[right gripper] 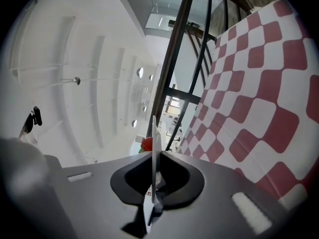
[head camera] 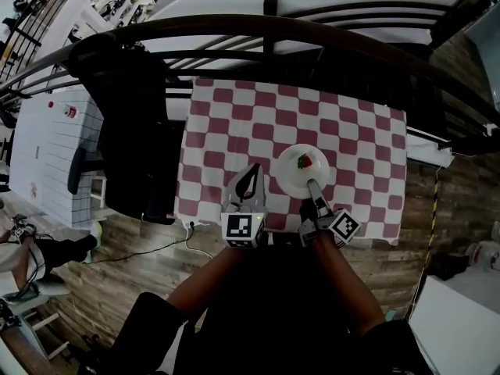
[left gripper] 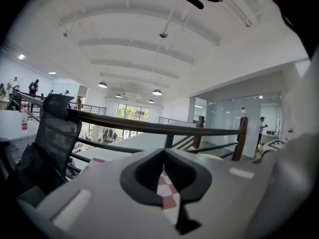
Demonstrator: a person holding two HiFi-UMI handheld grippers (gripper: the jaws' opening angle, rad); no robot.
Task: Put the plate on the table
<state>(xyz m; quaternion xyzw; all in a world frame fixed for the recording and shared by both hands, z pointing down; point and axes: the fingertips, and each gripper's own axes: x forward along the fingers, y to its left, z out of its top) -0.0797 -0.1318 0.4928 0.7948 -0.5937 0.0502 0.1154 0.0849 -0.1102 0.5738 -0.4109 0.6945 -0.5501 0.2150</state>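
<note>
Already the plate [head camera: 301, 170] hangs over the near right part of the table [head camera: 367, 143], a strawberry [head camera: 304, 161] on it. The right gripper [head camera: 314, 186] is clamped on its near rim, and that gripper's own view shows the rim edge-on between the jaws. Whether the plate touches the checked cloth yet I cannot tell. Setting it flat and letting go seem to remain. The left gripper [head camera: 253, 169] hovers just left, its jaws drawn together and empty.

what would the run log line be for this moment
right gripper: shut on plate rim | left gripper: shut, empty | plate: carries strawberry, above checkered table | step: not yet released
</note>
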